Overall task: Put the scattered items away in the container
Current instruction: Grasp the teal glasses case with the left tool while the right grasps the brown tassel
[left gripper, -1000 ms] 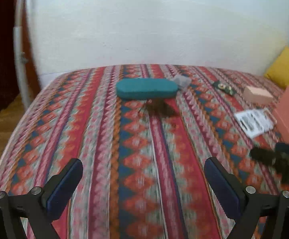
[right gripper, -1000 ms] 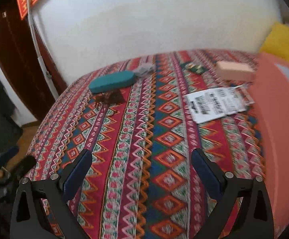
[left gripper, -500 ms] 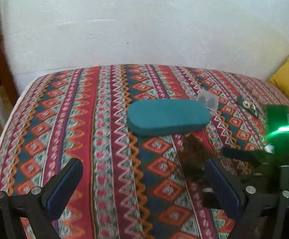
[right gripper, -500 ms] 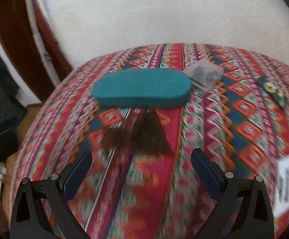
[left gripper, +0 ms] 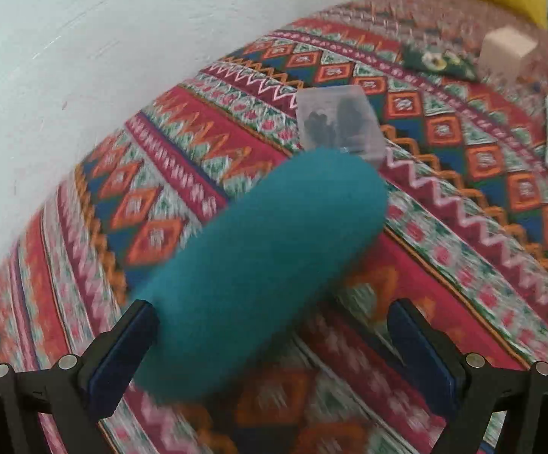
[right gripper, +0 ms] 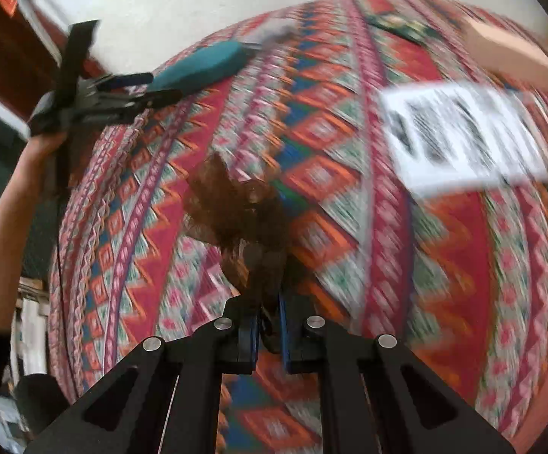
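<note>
Right gripper (right gripper: 266, 335) is closing, jaws nearly together, brown gauzy fabric bow (right gripper: 236, 212) pinched between them; left gripper (left gripper: 274, 344) gapes wide around the teal oblong case (left gripper: 262, 276).

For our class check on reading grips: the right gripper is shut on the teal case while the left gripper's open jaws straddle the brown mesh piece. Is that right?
No, the objects are swapped. The right wrist view shows the right gripper closing on the brown mesh piece; the left wrist view shows the left gripper open, straddling the teal case.
</note>
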Motion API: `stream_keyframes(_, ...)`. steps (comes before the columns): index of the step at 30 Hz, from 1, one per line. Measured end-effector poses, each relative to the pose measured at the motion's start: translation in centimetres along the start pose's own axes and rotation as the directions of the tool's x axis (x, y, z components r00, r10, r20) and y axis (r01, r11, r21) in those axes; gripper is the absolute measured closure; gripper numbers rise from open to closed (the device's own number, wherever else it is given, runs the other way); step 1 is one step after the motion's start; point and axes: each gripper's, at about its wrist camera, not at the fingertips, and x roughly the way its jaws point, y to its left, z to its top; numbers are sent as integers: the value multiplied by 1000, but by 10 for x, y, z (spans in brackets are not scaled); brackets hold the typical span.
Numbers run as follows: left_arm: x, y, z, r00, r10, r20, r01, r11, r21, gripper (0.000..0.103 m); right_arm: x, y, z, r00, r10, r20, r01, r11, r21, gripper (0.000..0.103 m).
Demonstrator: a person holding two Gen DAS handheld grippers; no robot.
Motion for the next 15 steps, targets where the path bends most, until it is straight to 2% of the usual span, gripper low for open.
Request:
stream_keyframes(4, 28, -10, 16, 994, 75, -78, -68, 993, 93, 1, -6, 14, 7, 1000, -14, 28, 16, 998, -68, 95)
stream_keyframes(7, 28, -6, 20, 992, 79, -98, -74, 996, 47, 10, -8, 23, 10, 999, 26, 36, -23, 995, -93, 94)
stream_keyframes(9, 18, -6, 15, 990, 95, -100, -94, 995, 14, 30, -7, 23, 5, 999, 40, 26, -38, 996, -75, 94)
stream_keyframes(10, 12, -6, 10, 990, 98, -97, -99, 995, -5, 36, -7, 21, 4, 999, 46, 22, -44, 997, -57, 94)
stream_keyframes(11, 2, -7, 2, 993, 85, -82, -89, 995, -38, 49, -9, 21, 3, 998, 54, 25, -53, 997, -50, 94)
stream_keyframes(12, -11, -9, -6, 996, 66, -61, -71, 995, -77, 55, -11, 20, 3, 998, 62, 27, -61, 997, -43, 94)
stream_keyframes(15, -45, -19, -41, 999, -28, -25, 23, 981, -193, 61, -26, 30, 10, 994, 87, 72, -82, 994, -67, 94)
